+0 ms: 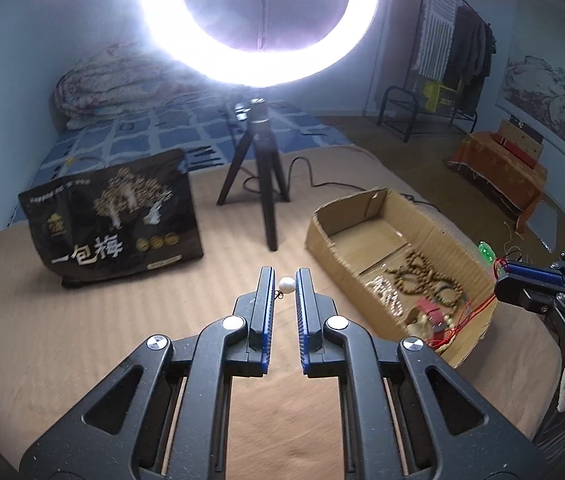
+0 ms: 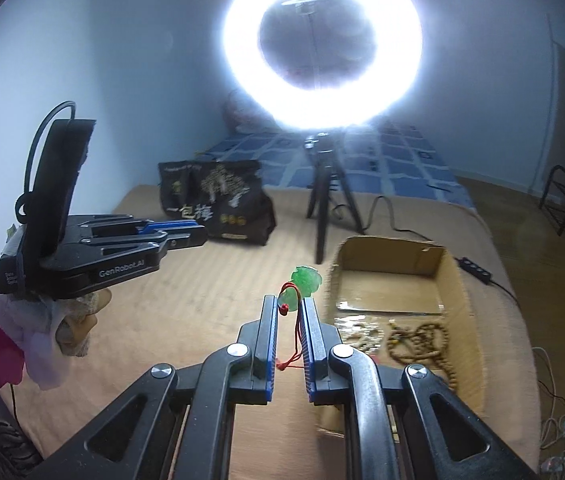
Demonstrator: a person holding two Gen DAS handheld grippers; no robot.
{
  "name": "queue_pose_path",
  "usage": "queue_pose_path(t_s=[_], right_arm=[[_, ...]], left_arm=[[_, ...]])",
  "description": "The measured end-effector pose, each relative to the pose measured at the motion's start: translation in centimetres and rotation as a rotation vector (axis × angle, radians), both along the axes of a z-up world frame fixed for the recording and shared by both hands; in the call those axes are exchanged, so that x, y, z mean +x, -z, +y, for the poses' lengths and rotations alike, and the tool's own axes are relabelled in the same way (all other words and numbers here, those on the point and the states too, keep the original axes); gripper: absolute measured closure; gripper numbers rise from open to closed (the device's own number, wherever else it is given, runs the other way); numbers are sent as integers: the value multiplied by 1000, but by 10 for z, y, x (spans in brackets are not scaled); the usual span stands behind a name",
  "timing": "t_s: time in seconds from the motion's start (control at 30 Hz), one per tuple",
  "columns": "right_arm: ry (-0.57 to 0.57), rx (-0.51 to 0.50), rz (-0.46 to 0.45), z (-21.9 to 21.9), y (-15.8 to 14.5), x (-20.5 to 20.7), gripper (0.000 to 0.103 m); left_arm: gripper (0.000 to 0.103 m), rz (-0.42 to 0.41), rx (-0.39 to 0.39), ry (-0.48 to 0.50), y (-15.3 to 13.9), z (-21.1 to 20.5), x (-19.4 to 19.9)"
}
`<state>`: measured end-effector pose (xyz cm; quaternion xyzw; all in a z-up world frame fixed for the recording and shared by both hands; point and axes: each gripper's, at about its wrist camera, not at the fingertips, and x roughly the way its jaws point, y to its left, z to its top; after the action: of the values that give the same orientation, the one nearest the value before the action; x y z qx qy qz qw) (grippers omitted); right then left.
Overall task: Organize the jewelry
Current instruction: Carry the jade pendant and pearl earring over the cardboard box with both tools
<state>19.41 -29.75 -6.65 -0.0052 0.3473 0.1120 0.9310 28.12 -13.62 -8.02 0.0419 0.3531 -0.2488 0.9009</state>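
Observation:
My left gripper [image 1: 283,280] is shut on a small white pearl piece [image 1: 286,285] with a tiny metal hook, held above the tan mat. My right gripper [image 2: 289,306] is shut on a green jade pendant [image 2: 305,278]; its red cord [image 2: 296,332] runs back between the fingers. The open cardboard box [image 1: 362,216] lies to the right and holds brown bead bracelets [image 1: 422,272] and pale beads [image 1: 386,292]. The left wrist view shows the right gripper [image 1: 502,276] with the pendant [image 1: 486,250] beyond the box. In the right wrist view the left gripper [image 2: 202,234] hovers at left, held by a gloved hand.
A ring light on a black tripod [image 1: 266,184] stands behind the box [image 2: 454,280], its cable trailing right. A black printed bag [image 1: 114,220] stands at the back left. A power strip [image 2: 476,270] and loose wires lie right of the mat.

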Motion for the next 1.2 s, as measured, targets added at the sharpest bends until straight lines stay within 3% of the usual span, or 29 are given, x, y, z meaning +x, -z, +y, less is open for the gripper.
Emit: queue_pose_path(t_s=[0.5, 1.2], right_arm=[[97, 1, 14, -64, 2, -10, 94], [133, 5, 84, -90, 28, -2, 94]], left_arm=[[94, -5, -5, 51, -2, -66, 14], [94, 64, 5, 54, 24, -136, 44]])
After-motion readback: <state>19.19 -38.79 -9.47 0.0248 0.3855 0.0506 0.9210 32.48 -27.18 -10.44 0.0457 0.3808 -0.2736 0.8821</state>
